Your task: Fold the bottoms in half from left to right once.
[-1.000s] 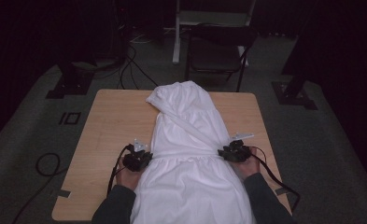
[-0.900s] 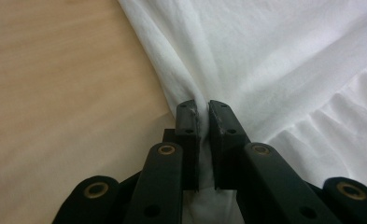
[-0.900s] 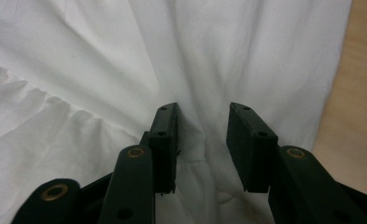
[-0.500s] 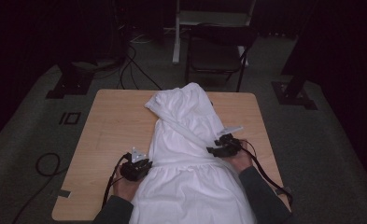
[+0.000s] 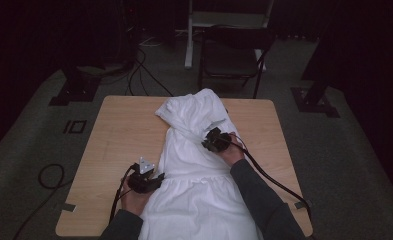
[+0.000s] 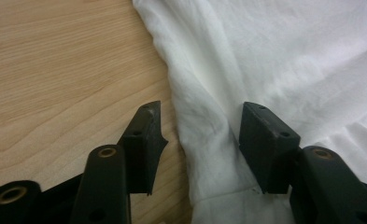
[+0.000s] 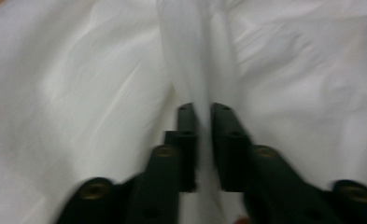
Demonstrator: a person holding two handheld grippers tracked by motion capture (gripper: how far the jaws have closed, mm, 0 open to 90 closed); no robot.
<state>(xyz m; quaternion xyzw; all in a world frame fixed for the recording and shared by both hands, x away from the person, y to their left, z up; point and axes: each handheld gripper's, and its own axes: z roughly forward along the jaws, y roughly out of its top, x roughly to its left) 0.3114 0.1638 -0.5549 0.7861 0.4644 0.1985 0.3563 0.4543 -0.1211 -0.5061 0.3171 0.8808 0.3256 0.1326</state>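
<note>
White cloth is covering the middle of the wooden table, a white garment running from the near edge, between your forearms, up to the far edge. Nearest you, your left gripper is sitting at the garment's left edge with its jaws spread wide; in the left gripper view a fold of the hem is lying between them, ungripped, bare wood to its left. Farther out, your right gripper is resting on the garment's right side, jaws pinched together on a ridge of fabric. Beyond the table, a dark chair is standing on the grey floor.
</note>
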